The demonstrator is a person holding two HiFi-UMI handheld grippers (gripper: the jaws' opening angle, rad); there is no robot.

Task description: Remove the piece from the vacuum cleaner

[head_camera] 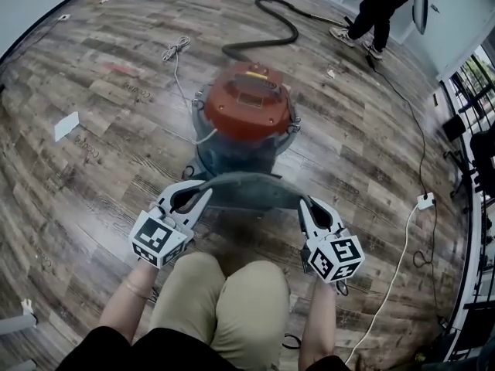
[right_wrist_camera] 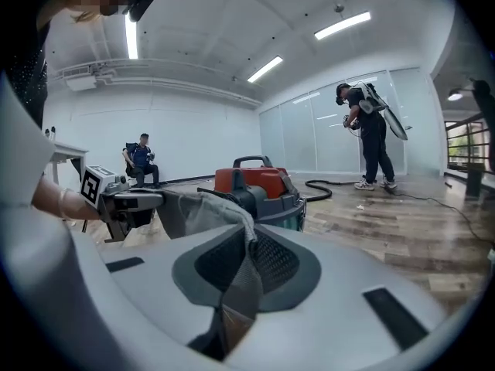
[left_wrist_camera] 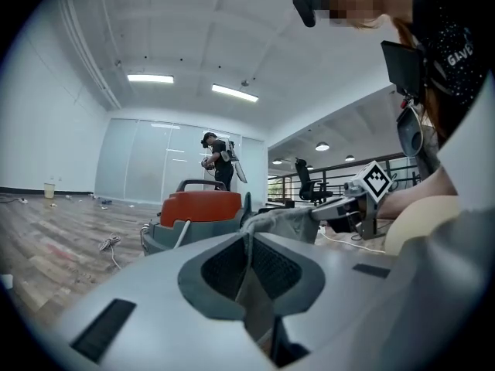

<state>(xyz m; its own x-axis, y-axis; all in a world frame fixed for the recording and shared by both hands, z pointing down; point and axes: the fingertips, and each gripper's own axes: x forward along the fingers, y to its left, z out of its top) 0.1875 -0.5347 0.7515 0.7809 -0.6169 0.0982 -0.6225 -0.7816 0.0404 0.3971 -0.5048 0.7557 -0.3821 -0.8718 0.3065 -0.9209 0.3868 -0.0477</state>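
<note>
Grey fabric piece point(head_camera: 247, 182) hangs stretched in a shallow arc between the two grippers, just in front of the vacuum cleaner point(head_camera: 247, 107) and above the person's knees point(head_camera: 224, 300); whether it touches the tub cannot be told. The left gripper point(head_camera: 189, 194) is clenched on one end, and in the left gripper view its jaws stand nearly together with the cloth pinched flat between them. The right gripper point(head_camera: 309, 207) grasps the other end the same way, a fold of cloth running down between its jaws. Behind the vacuum's orange lid a black hose point(head_camera: 274, 22) curls over the wooden floor point(head_camera: 116, 168) towards a standing person point(head_camera: 379, 10). A white cord point(head_camera: 176, 52) lies to the left, a scrap of paper point(head_camera: 66, 124) further left, and a white plug block point(head_camera: 425, 201) with its cable at the right
</note>
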